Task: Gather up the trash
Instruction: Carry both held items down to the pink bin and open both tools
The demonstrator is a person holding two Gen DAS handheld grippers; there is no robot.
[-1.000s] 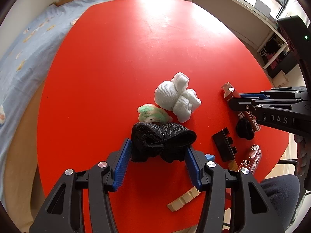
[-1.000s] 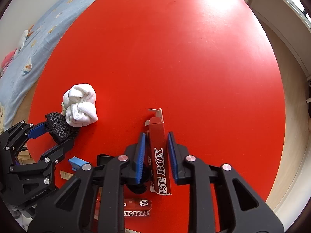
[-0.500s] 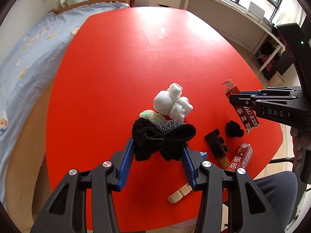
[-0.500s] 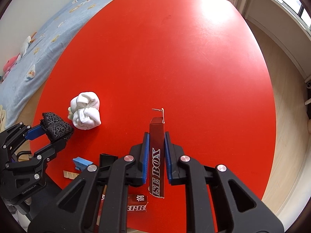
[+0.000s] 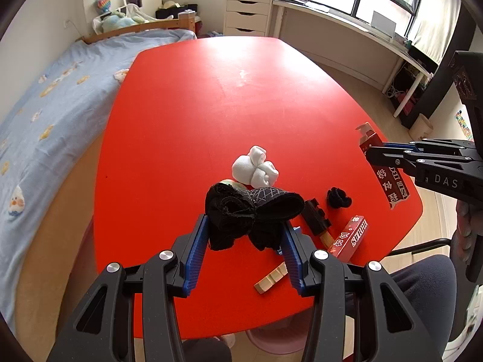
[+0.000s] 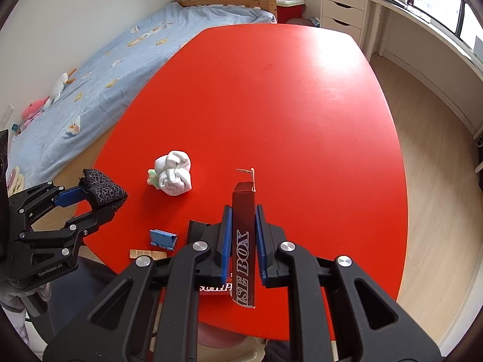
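Observation:
My left gripper (image 5: pixel 245 235) is shut on a black patterned sock (image 5: pixel 253 211) and holds it above the red table (image 5: pixel 196 114); it also shows in the right wrist view (image 6: pixel 102 193). My right gripper (image 6: pixel 244 229) is shut on a long dark red carton (image 6: pixel 244 241) with an open top flap, held above the table; the carton also shows in the left wrist view (image 5: pixel 383 169). A white cloth ball (image 5: pixel 255 170) lies on the table, with a pale green wad (image 6: pixel 151 177) beside it.
On the table's near end lie a second red carton (image 5: pixel 350 236), a small black bundle (image 5: pixel 338 198), a black block (image 5: pixel 315 216), a wooden piece (image 5: pixel 271 278) and a blue piece (image 6: pixel 163 237). A pink bin (image 5: pixel 276 341) stands under the table edge. A bed (image 6: pixel 99 69) lies to the left.
Both grippers have risen well above the table with their loads. The right gripper closed tighter on the carton and lifted it off the table.

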